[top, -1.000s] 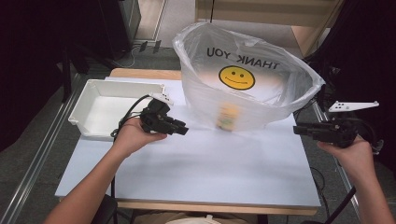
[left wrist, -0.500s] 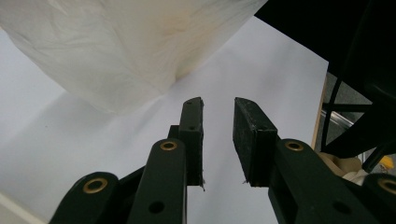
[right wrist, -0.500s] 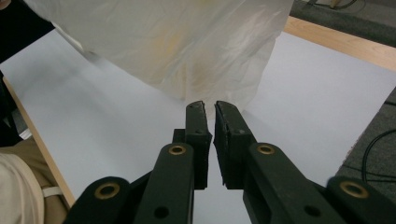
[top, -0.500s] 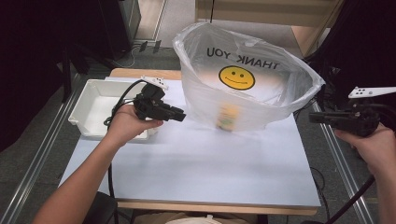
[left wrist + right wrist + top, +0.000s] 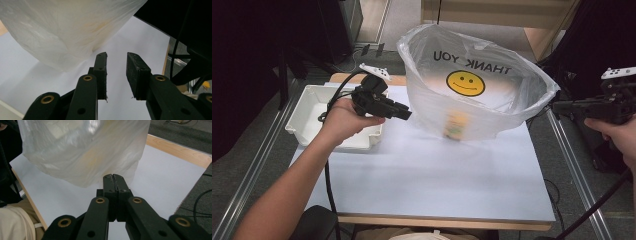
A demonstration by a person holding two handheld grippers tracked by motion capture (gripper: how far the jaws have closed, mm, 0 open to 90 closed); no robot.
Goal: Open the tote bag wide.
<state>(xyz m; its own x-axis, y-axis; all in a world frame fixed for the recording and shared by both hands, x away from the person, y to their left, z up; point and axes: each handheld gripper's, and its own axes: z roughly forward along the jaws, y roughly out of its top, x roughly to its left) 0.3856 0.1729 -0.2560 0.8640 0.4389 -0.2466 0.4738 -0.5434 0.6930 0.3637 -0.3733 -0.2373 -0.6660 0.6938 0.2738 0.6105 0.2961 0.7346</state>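
A clear plastic bag (image 5: 472,95) printed with a smiley face and "THANK YOU" stands open at the back of the white table (image 5: 437,175). A blurred yellowish item (image 5: 455,125) shows through its wall near the bottom. My left gripper (image 5: 406,114) hovers just left of the bag, jaws apart with nothing between them; in the left gripper view (image 5: 116,65) the bag (image 5: 62,30) looms just ahead. My right gripper (image 5: 557,106) is held off the table's right edge, pointing at the bag. In the right gripper view (image 5: 113,178) its jaws are pressed together, empty, below the bag (image 5: 82,150).
A white tray (image 5: 304,117) sits at the table's left, under my left hand. Metal rails (image 5: 569,160) run along both sides of the table. A wooden cabinet (image 5: 537,20) stands behind the bag. A cable (image 5: 329,185) trails from the left gripper.
My left gripper has risen slightly and drawn closer to the bag's left side. The right gripper has pulled back to the right, past the table's edge, and lifted.
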